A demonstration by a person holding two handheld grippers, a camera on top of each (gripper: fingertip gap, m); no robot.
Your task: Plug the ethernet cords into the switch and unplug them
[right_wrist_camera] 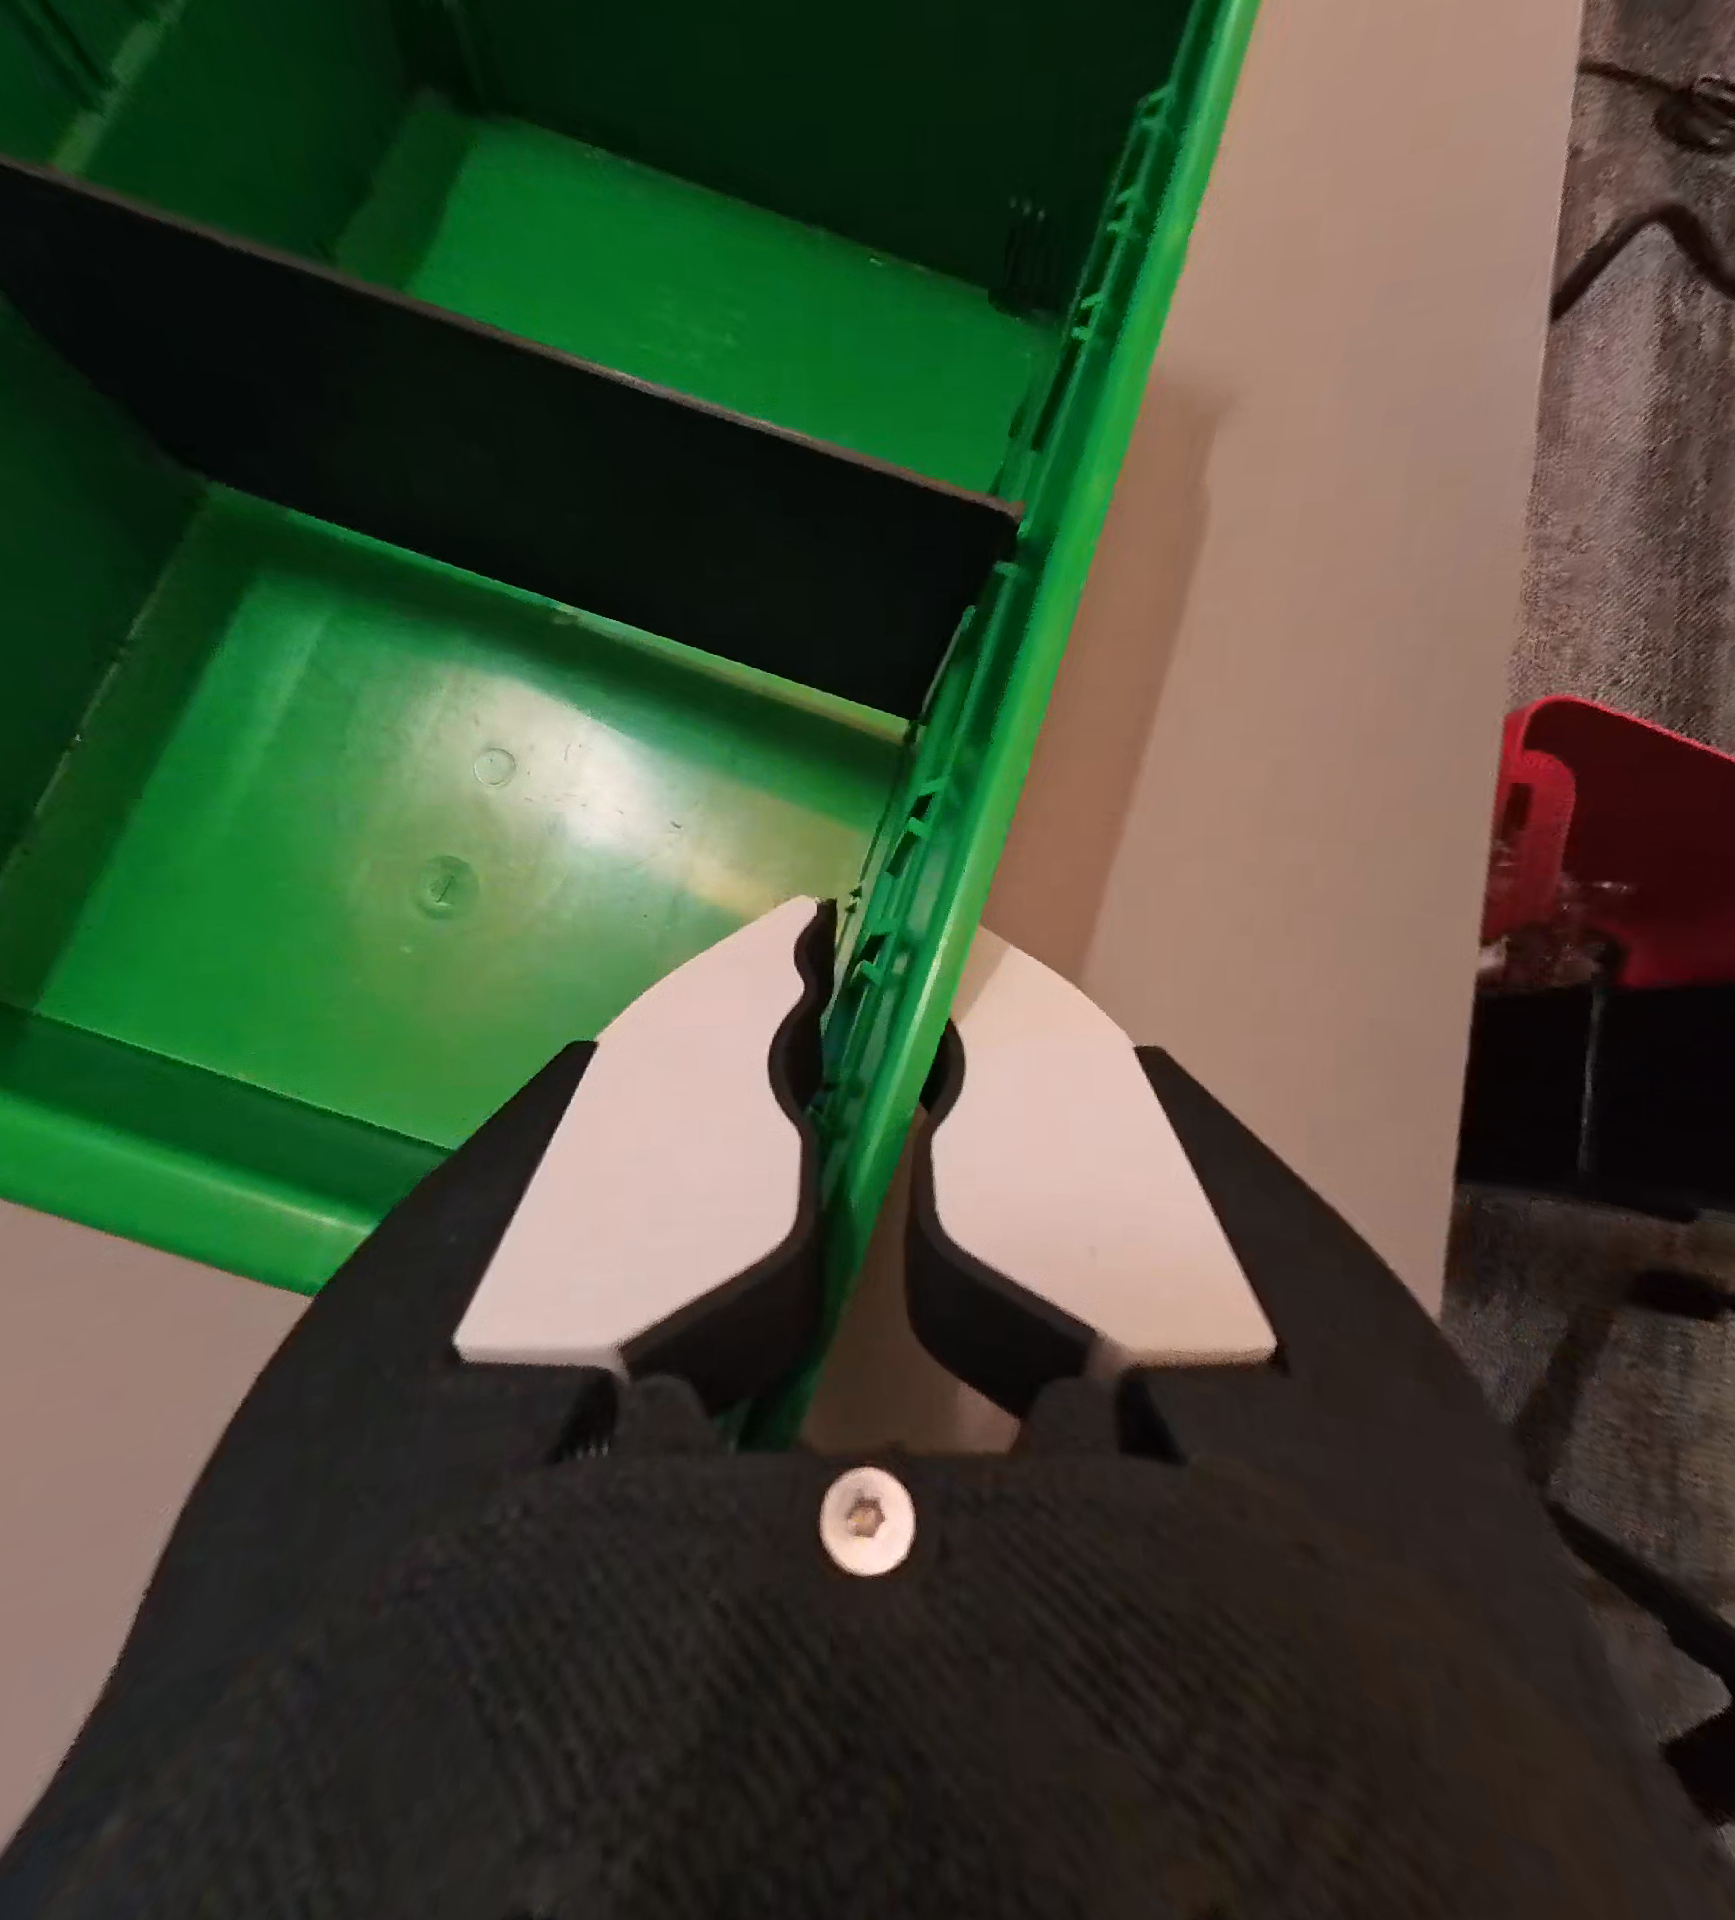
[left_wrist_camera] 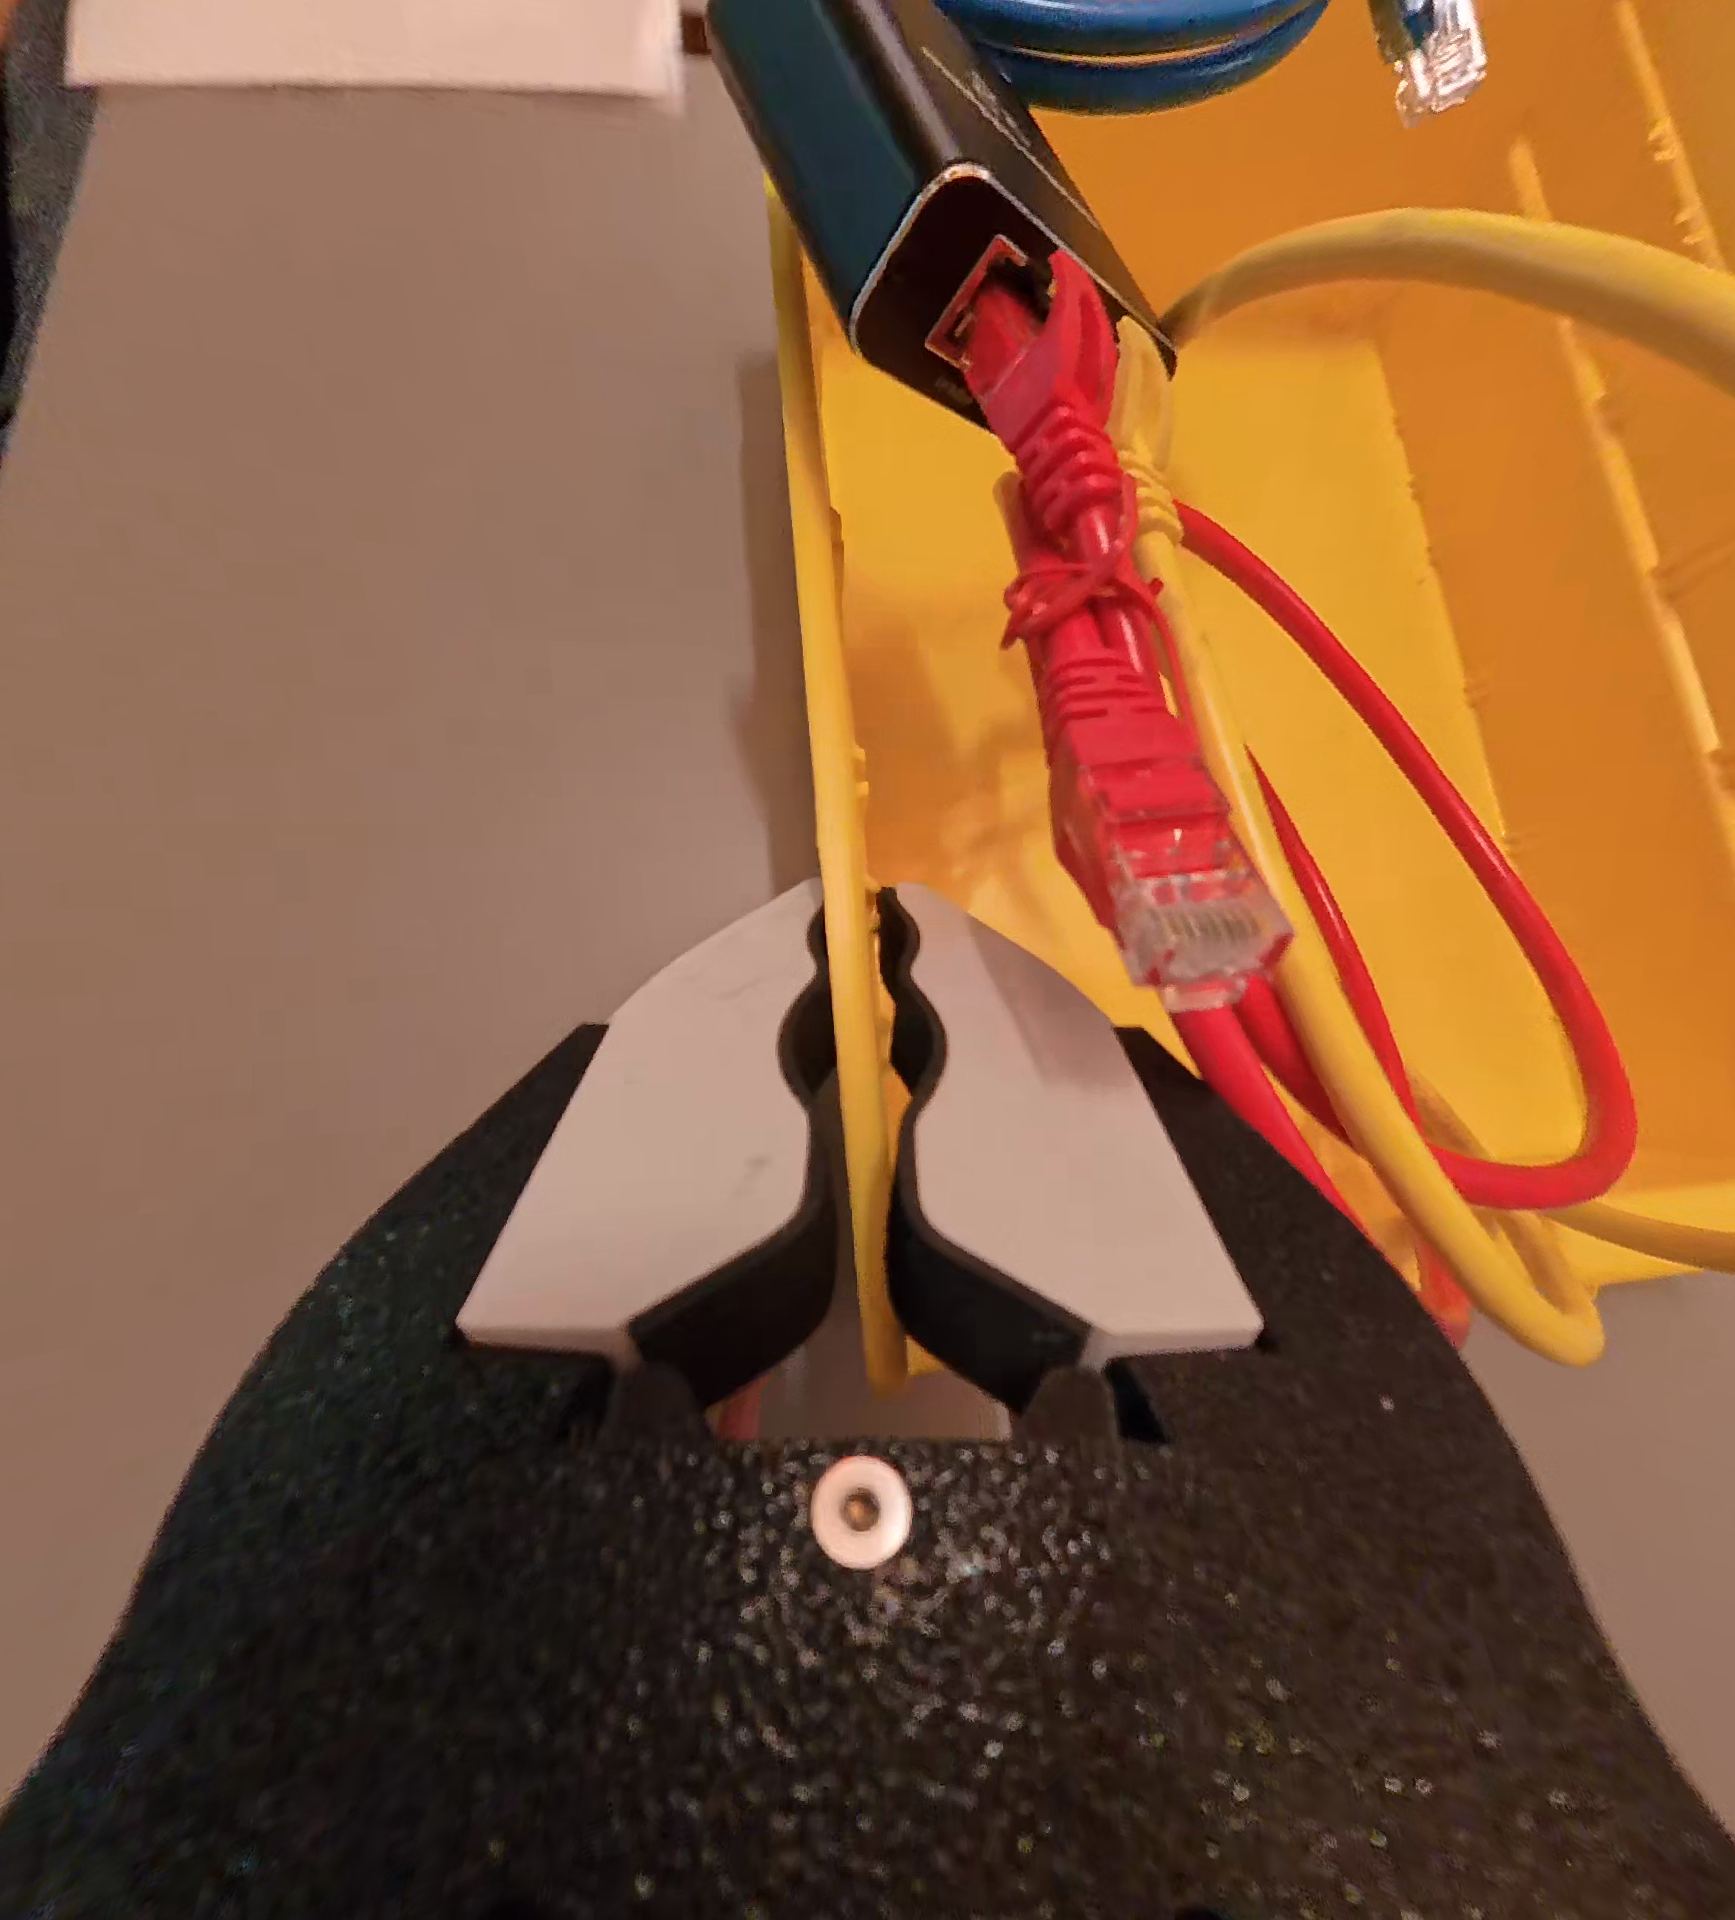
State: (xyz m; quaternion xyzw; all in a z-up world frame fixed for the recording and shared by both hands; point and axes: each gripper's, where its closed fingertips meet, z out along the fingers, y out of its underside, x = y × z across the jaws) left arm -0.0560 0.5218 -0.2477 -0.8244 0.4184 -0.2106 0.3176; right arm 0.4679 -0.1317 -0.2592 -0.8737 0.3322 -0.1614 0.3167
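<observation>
So the left gripper point(left_wrist_camera: 858, 914) has its fingers nearly closed, pinching the thin side wall of the yellow bin point(left_wrist_camera: 832, 644) right at the rim. That bin sits on the grey table point(left_wrist_camera: 375, 623).

Inside the bin, the dark switch point(left_wrist_camera: 904, 177) is tilted up against that same wall at the far end. A red ethernet cord point(left_wrist_camera: 1050, 416) is plugged into its port, with the cord's other plug point(left_wrist_camera: 1185, 904) hanging loose, tied to the loop with a twist tie. A yellow ethernet cord point(left_wrist_camera: 1465, 239) loops around beside it, and a blue cord coil point(left_wrist_camera: 1133, 42) lies behind the switch.

The right gripper point(right_wrist_camera: 884, 925) does the same thing on the green bin point(right_wrist_camera: 1050, 499): fingers squeezed onto its right wall near the closest corner. A black divider point(right_wrist_camera: 530, 447) splits that bin, and the compartments look bare.
</observation>
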